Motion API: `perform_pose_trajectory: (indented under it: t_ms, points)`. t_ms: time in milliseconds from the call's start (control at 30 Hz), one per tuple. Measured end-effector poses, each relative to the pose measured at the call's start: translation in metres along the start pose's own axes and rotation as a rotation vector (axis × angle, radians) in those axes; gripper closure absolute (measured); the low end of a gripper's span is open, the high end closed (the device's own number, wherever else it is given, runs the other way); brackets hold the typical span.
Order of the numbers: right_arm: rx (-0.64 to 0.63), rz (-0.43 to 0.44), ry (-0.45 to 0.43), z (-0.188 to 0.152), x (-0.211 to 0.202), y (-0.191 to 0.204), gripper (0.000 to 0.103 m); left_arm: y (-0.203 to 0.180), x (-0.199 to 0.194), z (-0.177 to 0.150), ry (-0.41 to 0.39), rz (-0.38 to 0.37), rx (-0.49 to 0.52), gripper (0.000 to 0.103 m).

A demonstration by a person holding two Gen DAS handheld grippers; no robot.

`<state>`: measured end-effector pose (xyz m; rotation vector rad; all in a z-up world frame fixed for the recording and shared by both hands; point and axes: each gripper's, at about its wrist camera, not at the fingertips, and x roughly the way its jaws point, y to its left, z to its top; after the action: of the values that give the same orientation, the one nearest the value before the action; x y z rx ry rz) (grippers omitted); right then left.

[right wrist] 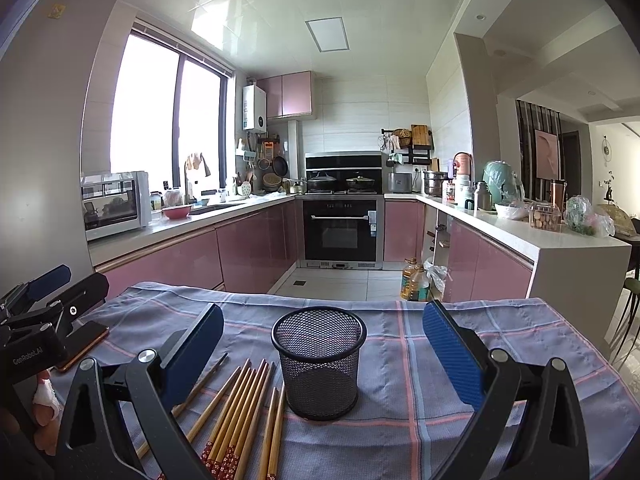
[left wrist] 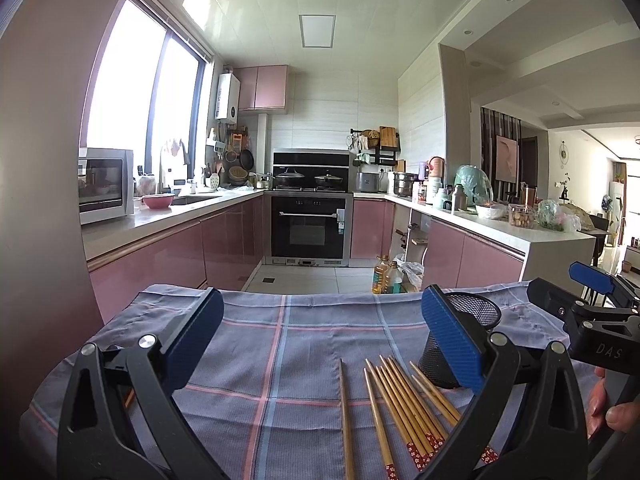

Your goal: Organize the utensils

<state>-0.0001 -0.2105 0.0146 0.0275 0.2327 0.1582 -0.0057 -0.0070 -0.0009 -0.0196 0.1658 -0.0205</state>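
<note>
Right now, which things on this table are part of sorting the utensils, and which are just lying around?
For the job:
- chopsticks lying loose on the cloth
- mesh holder, upright and empty
- left gripper and right gripper, both open

Just lying about:
- phone at the cloth's left edge
- checked tablecloth
- oil bottles on the floor

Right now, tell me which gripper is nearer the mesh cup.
Right. The right gripper frames the mesh cup between its open fingers; the left gripper sits left of it, over the chopsticks.

Chopsticks [right wrist: 236,412] cut off at bottom edge; mesh holder [left wrist: 476,320] partly hidden behind tongs' pad.
</note>
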Motion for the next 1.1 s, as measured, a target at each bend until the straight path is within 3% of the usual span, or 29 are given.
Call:
perform_pose_trajectory:
  t_ms: [1100]
  points:
    - [0.005, -0.033, 0.011, 0.0017, 0.0013, -0.0034, 0.006, -0.0012, 0.0019, -0.0023, 0.013, -0.005, -0.006, 0.006]
